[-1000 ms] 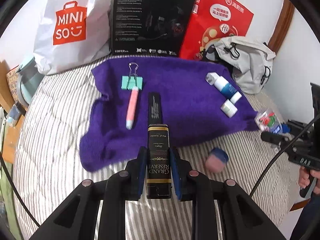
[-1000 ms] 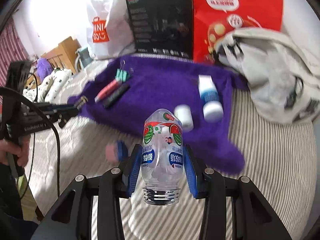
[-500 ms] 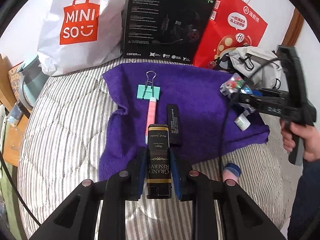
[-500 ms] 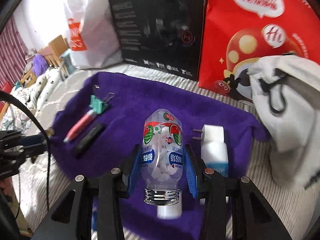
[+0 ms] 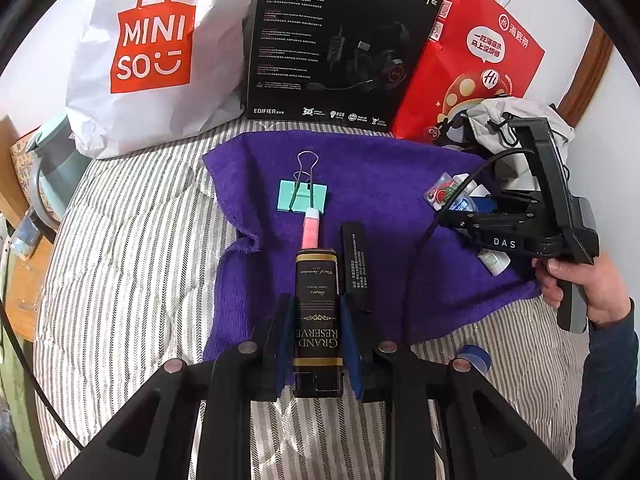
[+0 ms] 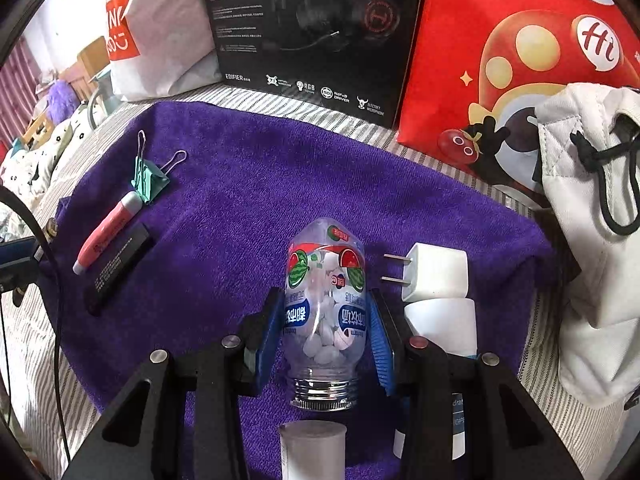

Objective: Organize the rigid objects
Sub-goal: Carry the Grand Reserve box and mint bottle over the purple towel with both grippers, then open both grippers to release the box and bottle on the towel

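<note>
My left gripper point(image 5: 318, 320) is shut on a black and gold "Grand Reserve" box point(image 5: 318, 316), held over the near edge of the purple towel point(image 5: 384, 176). Ahead on the towel lie a pink pen point(image 5: 311, 231), a teal binder clip point(image 5: 302, 196) and a black stick point(image 5: 356, 266). My right gripper point(image 6: 326, 320) is shut on a clear candy bottle point(image 6: 325, 300) with watermelon labels, low over the towel point(image 6: 280, 184). Beside it lie a white plug point(image 6: 436, 276), a white tube point(image 6: 448, 324) and a small white cylinder point(image 6: 312, 452).
A white Miniso bag point(image 5: 148, 48), a black headset box point(image 5: 340, 40) and a red paper bag point(image 5: 476, 60) stand along the back wall. A grey-white drawstring bag point(image 6: 592, 220) lies at the right. A blue-capped pink item point(image 5: 474, 358) rests on the striped bedding point(image 5: 132, 264).
The right gripper carried the candy bottle forward over the towel, now next to the plug and tube. The left gripper advanced toward the towel with the box still held.
</note>
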A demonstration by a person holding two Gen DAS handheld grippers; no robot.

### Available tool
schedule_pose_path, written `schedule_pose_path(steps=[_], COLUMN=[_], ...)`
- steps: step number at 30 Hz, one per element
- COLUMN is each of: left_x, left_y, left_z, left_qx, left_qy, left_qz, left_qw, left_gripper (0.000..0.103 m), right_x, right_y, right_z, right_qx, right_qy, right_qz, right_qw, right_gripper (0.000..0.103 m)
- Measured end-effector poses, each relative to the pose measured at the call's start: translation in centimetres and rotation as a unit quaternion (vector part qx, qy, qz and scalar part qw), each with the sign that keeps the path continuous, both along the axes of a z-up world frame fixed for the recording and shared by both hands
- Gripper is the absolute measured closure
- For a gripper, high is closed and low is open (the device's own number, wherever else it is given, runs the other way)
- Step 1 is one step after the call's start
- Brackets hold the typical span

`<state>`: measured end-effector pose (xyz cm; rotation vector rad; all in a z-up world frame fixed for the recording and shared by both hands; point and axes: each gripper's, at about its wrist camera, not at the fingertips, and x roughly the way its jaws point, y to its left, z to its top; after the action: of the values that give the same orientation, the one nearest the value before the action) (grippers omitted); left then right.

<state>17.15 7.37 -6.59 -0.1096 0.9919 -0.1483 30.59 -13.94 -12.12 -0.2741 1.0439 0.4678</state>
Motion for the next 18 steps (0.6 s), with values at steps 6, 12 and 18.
schedule_pose_path(steps=[6, 12, 18], left_x=[0.4, 1.3, 2.9], left_y=[0.2, -0.4, -2.3], left_z=[-0.1, -0.3, -0.8], left_qx=[0.001, 0.001, 0.0], left_qy=[0.001, 0.004, 0.011], left_qz=[0.002, -0.005, -0.024], left_qw=[1.0, 1.0, 0.9997], left_gripper=[0.081, 0.081, 0.081], right_x=[-0.8, -2.9, -6.6], right_y=[-0.6, -2.0, -4.9], right_z=[0.3, 2.8, 6.3], right_qx=[-0.012, -0.013, 0.007], right_qy=[0.016, -0.008, -0.041], right_qz=[-0.001, -0.005, -0.009], right_qw=[1.0, 1.0, 0.999], right_gripper=[0.059, 0.059, 0.058])
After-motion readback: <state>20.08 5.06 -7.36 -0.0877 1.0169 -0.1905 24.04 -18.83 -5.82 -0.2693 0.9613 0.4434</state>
